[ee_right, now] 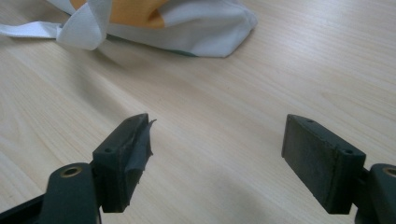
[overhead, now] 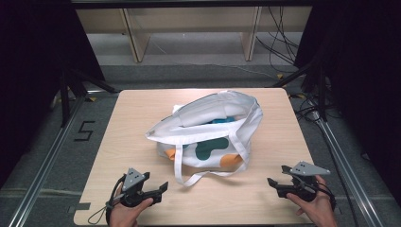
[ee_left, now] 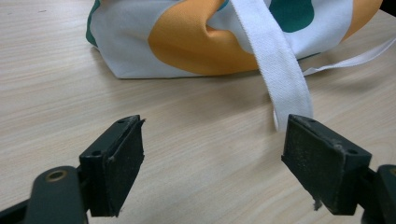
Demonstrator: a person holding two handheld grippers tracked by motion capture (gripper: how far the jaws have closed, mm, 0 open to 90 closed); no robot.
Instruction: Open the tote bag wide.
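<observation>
Tote bag [overhead: 208, 130], white with green and orange blobs, lies on its side at the centre of the high view, on a pale wooden table [overhead: 137, 118], its mouth gaping toward the upper right and something blue showing inside. One white strap [overhead: 189, 176] loops off its lower edge toward the bottom of the frame. At lower left the left gripper [overhead: 158, 189] sits in the person's left hand [overhead: 124, 213], jaws spread wide and holding nothing; in the left gripper view the strap [ee_left: 285, 70] runs down from the top centre to end just behind the right-hand jaw. At lower right the right gripper [overhead: 276, 176], held in the right hand [overhead: 317, 208], is likewise wide open and empty, well apart from the bag, whose corner [ee_right: 187, 28] fills the upper left of the right gripper view.
</observation>
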